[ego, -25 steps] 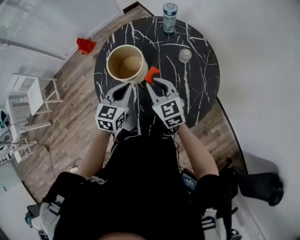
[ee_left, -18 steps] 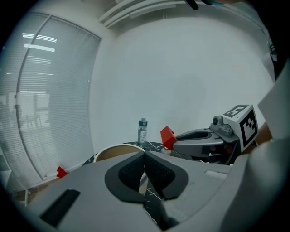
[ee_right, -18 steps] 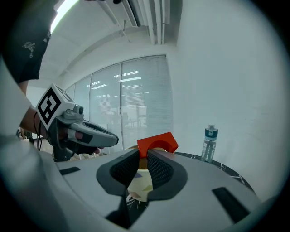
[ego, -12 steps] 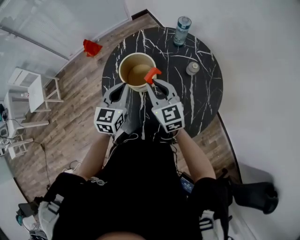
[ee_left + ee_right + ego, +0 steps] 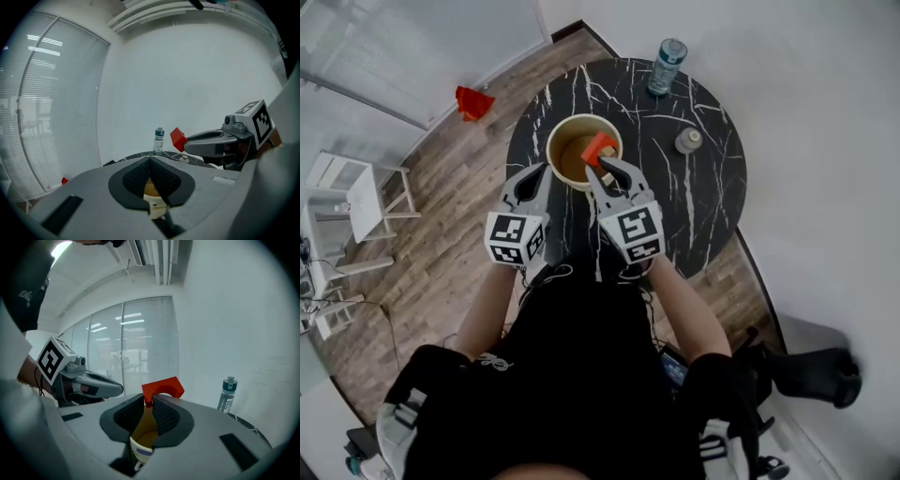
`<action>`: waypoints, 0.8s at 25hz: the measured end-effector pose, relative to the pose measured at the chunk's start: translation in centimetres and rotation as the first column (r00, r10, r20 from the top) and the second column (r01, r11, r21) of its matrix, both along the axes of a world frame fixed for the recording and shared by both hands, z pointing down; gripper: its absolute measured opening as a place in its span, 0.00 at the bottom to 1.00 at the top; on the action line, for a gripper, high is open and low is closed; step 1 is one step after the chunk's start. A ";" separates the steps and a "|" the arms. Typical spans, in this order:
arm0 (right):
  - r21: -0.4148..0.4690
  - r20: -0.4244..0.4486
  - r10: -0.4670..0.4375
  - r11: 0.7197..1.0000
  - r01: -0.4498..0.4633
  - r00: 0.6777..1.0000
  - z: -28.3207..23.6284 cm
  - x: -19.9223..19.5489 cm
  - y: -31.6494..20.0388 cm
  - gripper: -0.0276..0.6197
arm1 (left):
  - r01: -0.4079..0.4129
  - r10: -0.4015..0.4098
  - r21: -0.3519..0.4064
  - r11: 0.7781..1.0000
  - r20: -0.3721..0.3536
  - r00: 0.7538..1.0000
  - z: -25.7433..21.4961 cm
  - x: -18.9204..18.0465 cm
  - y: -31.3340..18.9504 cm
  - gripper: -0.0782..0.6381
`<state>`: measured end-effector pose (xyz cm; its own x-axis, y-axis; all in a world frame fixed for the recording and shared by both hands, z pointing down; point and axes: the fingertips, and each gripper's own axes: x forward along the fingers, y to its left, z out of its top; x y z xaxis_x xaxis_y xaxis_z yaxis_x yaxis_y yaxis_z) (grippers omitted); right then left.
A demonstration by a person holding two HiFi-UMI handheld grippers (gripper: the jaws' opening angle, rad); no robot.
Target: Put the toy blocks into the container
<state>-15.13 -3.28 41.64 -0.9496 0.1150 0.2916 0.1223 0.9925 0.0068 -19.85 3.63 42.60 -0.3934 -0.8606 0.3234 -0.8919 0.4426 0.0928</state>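
Observation:
A cream round container (image 5: pixel 564 136) stands on the black marble table (image 5: pixel 703 202). My right gripper (image 5: pixel 602 162) is shut on a red arch-shaped toy block (image 5: pixel 598 147) and holds it above the container's opening. In the right gripper view the red block (image 5: pixel 162 388) sticks up past the pads (image 5: pixel 161 414), with the container (image 5: pixel 143 440) below. My left gripper (image 5: pixel 541 175) is shut and holds nothing, with its tips at the container's near left rim. The left gripper view shows the red block (image 5: pixel 177 138) at the tip of the right gripper (image 5: pixel 190 143).
A water bottle (image 5: pixel 667 64) stands at the table's far edge and a small lidded jar (image 5: pixel 688 141) to the container's right. On the wood floor at the left lie a red thing (image 5: pixel 471 101) and white stools (image 5: pixel 361 197). A white wall runs along the right.
Both grippers moved forward and up toward the container. The red block went from beside the rim to above the opening. Both jaws stand as before.

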 end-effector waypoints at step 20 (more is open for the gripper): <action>-0.066 -0.208 0.273 0.954 -0.292 0.939 6.1 -3.7 1.1 0.12 | -0.356 0.353 -0.033 0.934 -0.070 0.933 4.2 -4.9 -1.9 0.11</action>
<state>-18.78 -2.19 47.74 -0.8726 -0.1140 0.4749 -0.1739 0.9812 -0.0840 -24.75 1.74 46.82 -0.0435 -0.9247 0.3782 -0.9847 0.1037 0.1403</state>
